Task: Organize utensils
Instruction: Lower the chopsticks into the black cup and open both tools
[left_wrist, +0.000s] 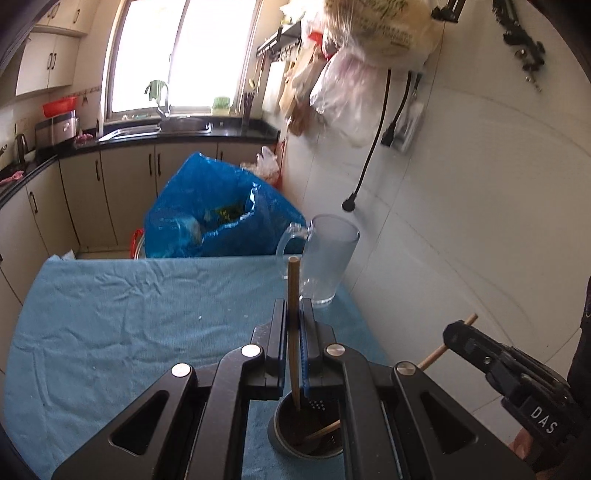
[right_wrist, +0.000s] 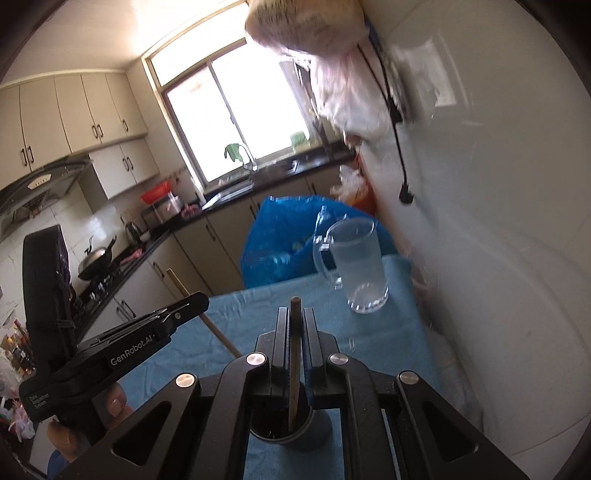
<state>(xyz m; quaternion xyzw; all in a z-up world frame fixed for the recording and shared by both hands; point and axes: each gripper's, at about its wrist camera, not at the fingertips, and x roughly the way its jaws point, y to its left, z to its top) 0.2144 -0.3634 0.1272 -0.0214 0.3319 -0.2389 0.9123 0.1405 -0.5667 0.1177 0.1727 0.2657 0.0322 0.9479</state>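
The left gripper (left_wrist: 293, 314) clenched one chopstick (left_wrist: 293, 295), the right gripper (right_wrist: 294, 325) another (right_wrist: 294, 332) — both tips already inside the dark cup (left_wrist: 291, 439) at lower centre. Next, I'd judge: let go so each drops in.

We take the holder (left_wrist: 306, 424) as our landmark: it stands on the counter (left_wrist: 129, 314) at the near edge. One chopstick (left_wrist: 293, 332) rises from inside it, between the left gripper (left_wrist: 293, 321) fingers. Beyond the holder, nearer the wall, stands the mug (left_wrist: 325, 258). Behind the counter's far edge sits a bag (left_wrist: 207, 210). The right gripper (right_wrist: 294, 325) clamps a second chopstick (right_wrist: 294, 354) dipping into the holder.
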